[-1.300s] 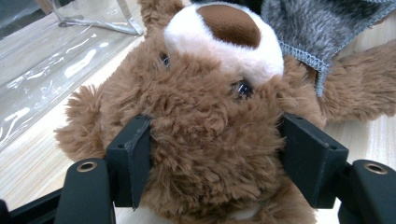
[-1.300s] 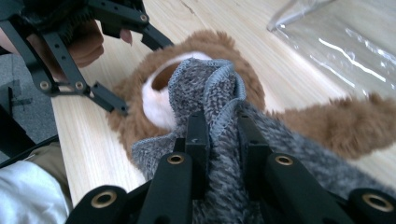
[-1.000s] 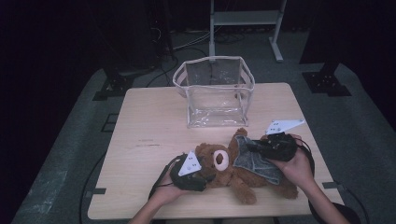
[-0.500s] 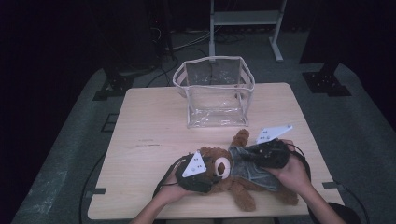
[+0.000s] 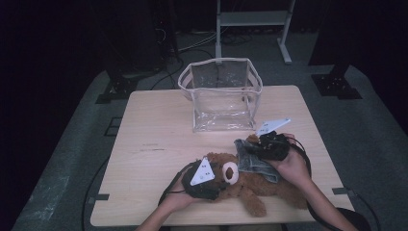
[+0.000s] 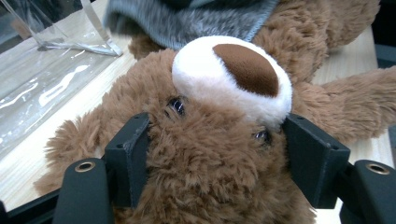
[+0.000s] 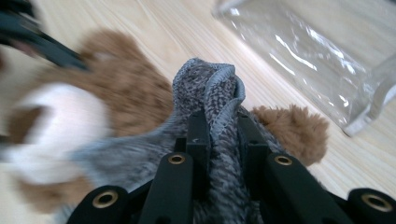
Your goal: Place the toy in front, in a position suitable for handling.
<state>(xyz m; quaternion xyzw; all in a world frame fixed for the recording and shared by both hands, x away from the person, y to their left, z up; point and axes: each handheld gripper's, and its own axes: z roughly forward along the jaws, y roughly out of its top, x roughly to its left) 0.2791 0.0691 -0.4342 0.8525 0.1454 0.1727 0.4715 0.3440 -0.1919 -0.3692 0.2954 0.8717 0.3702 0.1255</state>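
Left tool clamps teddy bear head; right tool pinches grey garment; pale wooden table, seemingly dark room.

From my right gripper view the teddy bear's muzzle is smeared by blur, so I can't read its features. My left gripper view cuts the grey knitted garment off at the top edge and the transparent bag at the left.
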